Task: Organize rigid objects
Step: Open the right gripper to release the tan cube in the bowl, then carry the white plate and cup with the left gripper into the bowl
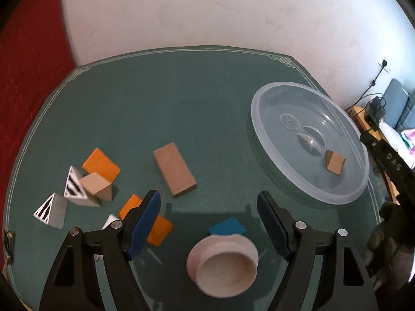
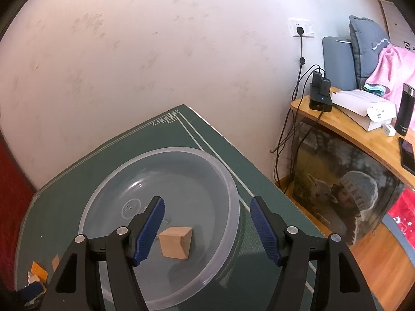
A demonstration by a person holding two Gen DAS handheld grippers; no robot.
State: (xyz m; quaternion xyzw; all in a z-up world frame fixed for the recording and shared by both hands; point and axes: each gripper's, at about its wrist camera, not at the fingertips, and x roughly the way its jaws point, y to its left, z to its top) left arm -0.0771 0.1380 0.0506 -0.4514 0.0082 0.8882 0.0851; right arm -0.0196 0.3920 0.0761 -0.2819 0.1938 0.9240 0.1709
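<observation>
My left gripper (image 1: 208, 204) is open and empty above the green mat (image 1: 155, 98). Below it lie a blue block (image 1: 227, 227) and a round wooden ring (image 1: 223, 264). To the left are a flat wooden block (image 1: 174, 171), orange blocks (image 1: 101, 163), striped wedges (image 1: 74, 185) and a plain wooden wedge (image 1: 96, 188). A clear plastic dish (image 1: 308, 140) at the right holds one wooden block (image 1: 335, 162). My right gripper (image 2: 207, 223) is open and empty over the dish (image 2: 228, 199), just above the wooden block (image 2: 176, 243).
The mat's right edge (image 2: 233, 142) drops off beside a wooden side table (image 2: 337, 124) with chargers, cables, a white box and a black flask. A pale wall stands behind the table. Red fabric (image 1: 26, 64) lies to the left.
</observation>
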